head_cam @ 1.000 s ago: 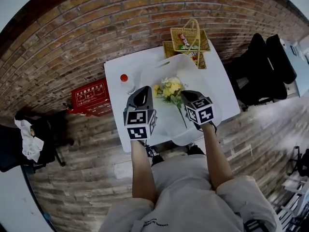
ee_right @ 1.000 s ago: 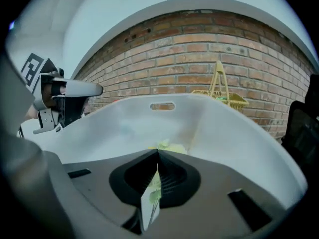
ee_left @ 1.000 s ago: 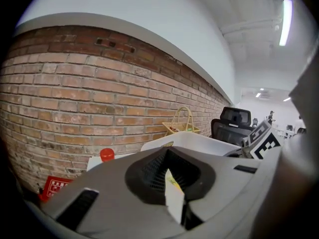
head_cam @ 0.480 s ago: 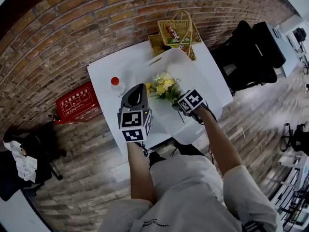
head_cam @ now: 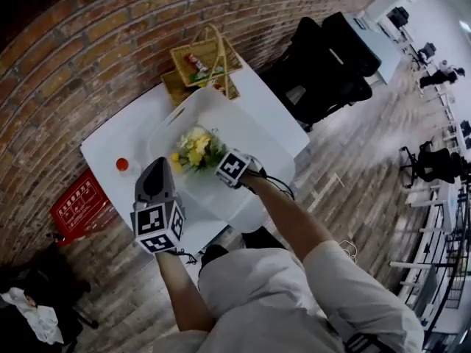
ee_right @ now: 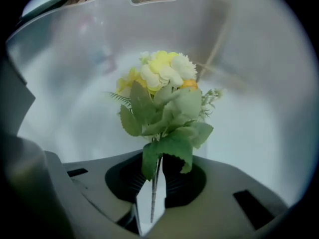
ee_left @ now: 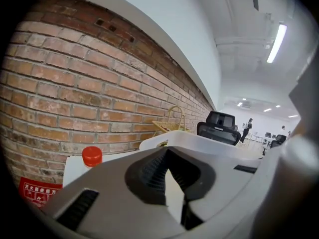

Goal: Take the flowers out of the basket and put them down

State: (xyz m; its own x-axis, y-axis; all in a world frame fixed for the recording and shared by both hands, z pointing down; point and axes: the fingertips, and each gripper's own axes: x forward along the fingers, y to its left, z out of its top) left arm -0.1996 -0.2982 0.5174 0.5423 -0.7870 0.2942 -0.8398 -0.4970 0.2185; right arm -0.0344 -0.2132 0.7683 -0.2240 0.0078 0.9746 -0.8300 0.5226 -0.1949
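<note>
The step in hand is the grasp. The right tool (ee_right: 158, 164) points steeply down into the white basket (head_cam: 239, 123) on the worktop (head_cam: 110, 142). Its jaws have just been closing, with the stem of the flowers (ee_right: 162, 83) between them. Where the tips converge they appear to pinch the stem just under the lowest leaves, though a sliver of light shows beside it further back, so the hold may not yet be firm.

The flowers stand inside the white basket, yellow heads towards its far wall. They are not lifted clear.

The left tool (ee_left: 168, 171) is clenched on nothing and hangs well to the left, near a red-capped bottle (head_cam: 122, 165). A wicker basket (head_cam: 202, 61) sits against the brick wall and looks to play no part.

The next move calls for a secure pinch. After that comes a lift high enough for the leaves to clear the rim, then a carry to bare worktop. The thin stem could pivot or slip in the jaws.
</note>
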